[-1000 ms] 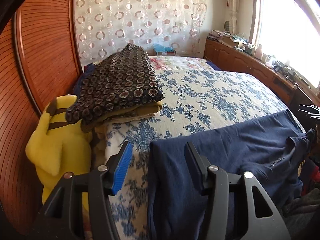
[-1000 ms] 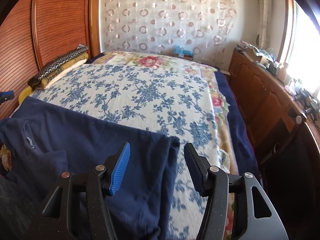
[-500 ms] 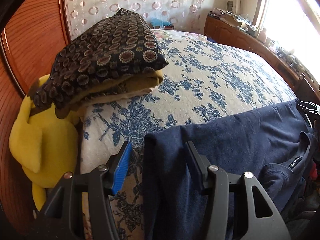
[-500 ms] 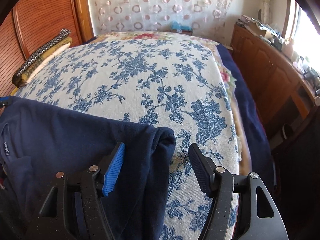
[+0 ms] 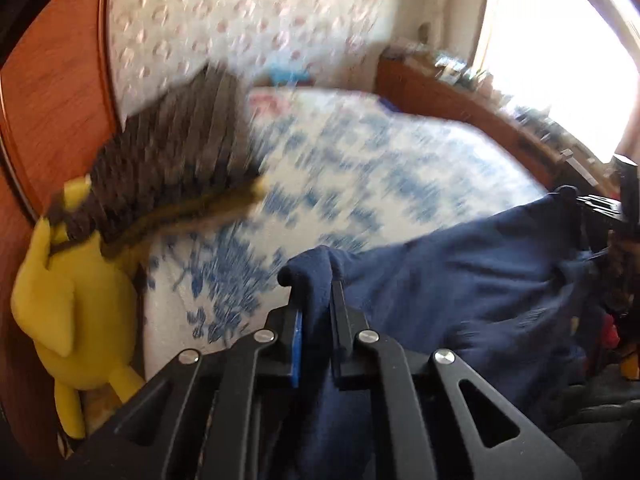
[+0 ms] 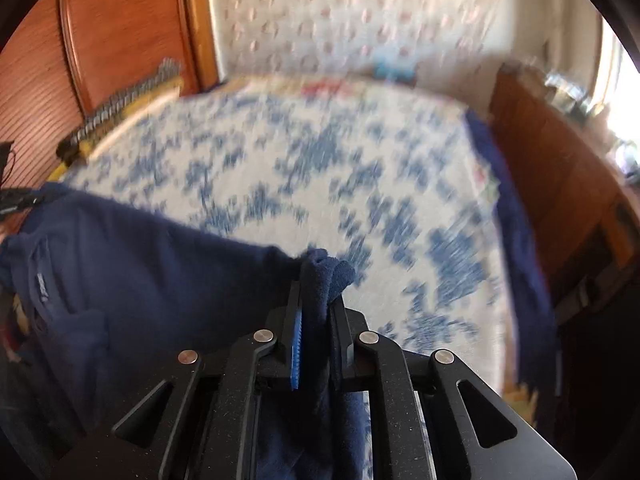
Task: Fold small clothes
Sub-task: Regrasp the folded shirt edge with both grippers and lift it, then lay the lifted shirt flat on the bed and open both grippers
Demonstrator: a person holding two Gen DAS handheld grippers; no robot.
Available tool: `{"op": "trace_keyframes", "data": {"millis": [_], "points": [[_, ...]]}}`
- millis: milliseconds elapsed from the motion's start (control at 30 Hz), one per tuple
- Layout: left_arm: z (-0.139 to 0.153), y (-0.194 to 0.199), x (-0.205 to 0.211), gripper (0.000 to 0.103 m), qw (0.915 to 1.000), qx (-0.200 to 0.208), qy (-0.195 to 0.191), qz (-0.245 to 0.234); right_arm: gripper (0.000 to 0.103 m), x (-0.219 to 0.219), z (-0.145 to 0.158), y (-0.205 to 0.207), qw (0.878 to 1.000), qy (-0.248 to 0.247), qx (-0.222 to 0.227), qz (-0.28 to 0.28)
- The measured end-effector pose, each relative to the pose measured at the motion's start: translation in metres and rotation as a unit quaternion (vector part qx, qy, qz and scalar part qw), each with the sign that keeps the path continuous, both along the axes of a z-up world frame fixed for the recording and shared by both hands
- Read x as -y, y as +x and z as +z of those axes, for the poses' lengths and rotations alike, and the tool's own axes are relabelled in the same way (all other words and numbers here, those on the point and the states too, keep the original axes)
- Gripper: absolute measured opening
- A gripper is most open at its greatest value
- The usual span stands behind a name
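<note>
Navy shirt (image 5: 472, 280) unfolded on bed (image 6: 320, 168); my left gripper (image 5: 316, 304) and right gripper (image 6: 316, 304) just clamped near corners; folding remains.

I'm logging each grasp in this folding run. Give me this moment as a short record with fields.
garment: navy shirt, spread across the near edge of the bed
surface: blue floral bedspread
left gripper: jaws just closed, pinching one corner
right gripper: jaws just closed, pinching the other corner
nearby: yellow plush toy, folded patterned blankets
</note>
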State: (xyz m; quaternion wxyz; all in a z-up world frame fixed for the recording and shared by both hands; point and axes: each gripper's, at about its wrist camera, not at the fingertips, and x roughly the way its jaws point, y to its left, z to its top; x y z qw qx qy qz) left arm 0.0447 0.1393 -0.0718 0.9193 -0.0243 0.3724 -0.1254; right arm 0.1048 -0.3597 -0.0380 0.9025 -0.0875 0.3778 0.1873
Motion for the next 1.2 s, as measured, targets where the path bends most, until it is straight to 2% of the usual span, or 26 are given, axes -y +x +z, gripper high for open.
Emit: {"op": "trace_keyframes", "data": {"millis": [133,333,433,567,767,900,1000,1100,1200], "points": [[0.058,-0.034,0.010,0.007,0.9977,0.067,-0.004,-0.008,0.007,0.004,0.056,-0.038,0.998,0.006,0.061,0.010],[0.144,-0.062,0.023,0.007,0.9854,0.167,-0.014,-0.027,0.007,0.011,0.140,-0.083,0.989,-0.020,0.143,0.002],[0.171,-0.068,0.021,0.007,0.9790,0.201,-0.020,-0.028,0.007,0.013,0.183,-0.104,0.983,-0.027,0.183,0.003],[0.203,-0.078,0.014,0.007,0.9686,0.245,-0.031,-0.024,0.007,0.012,0.220,-0.123,0.974,-0.039,0.225,0.006],[0.233,-0.085,-0.002,0.007,0.9573,0.286,-0.037,-0.017,0.007,0.019,0.264,-0.136,0.963,-0.033,0.267,0.002],[0.243,-0.078,-0.010,0.007,0.9546,0.296,-0.032,-0.008,0.007,0.026,0.285,-0.141,0.958,-0.037,0.284,-0.002],[0.240,-0.052,-0.013,0.007,0.9574,0.287,-0.029,0.000,0.007,0.029,0.291,-0.128,0.959,-0.039,0.280,-0.001],[0.222,-0.013,-0.008,0.007,0.9627,0.270,-0.015,0.012,0.007,0.027,0.287,-0.100,0.963,-0.042,0.265,-0.003],[0.192,0.038,0.001,0.007,0.9697,0.243,0.007,0.022,0.007,0.022,0.267,-0.050,0.968,-0.062,0.245,-0.007]]}}
